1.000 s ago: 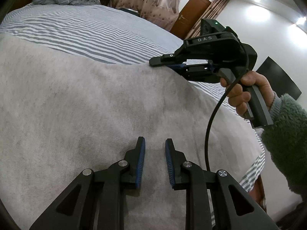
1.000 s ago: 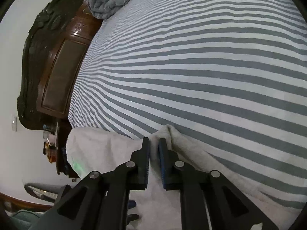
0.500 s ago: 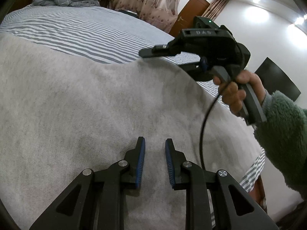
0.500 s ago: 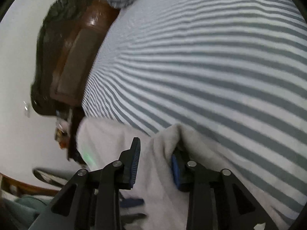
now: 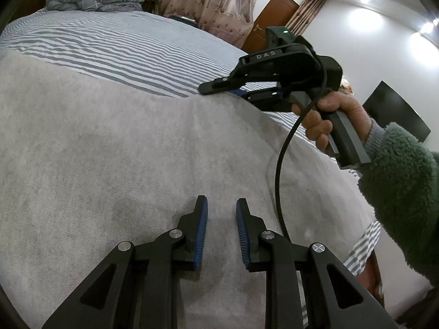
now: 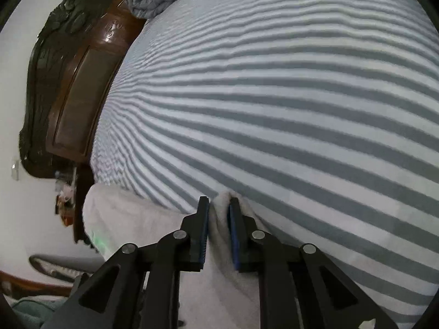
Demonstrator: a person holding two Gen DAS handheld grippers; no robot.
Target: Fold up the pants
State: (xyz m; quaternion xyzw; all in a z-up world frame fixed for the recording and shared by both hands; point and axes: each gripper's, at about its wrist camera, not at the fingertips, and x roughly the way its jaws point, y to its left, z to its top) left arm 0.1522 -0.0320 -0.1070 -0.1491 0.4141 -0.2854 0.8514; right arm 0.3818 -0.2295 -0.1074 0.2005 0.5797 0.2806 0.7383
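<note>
Two grippers split the job: my right gripper (image 6: 218,205) was closing on the pants (image 5: 115,150) edge to lift it, while my left gripper (image 5: 221,205) sat narrowly open, empty, over the cloth.

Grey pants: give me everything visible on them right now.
The grey pants are a light grey, soft, fleecy-looking fabric, spread mostly flat over the striped bedsheet and filling the near part of the left wrist view. A shallow crease runs toward the far edge. There the right tool is closing on a pinched-up ridge of the cloth, which sits between its pads. The left tool points at the cloth, with nothing between its parted pads.
</note>
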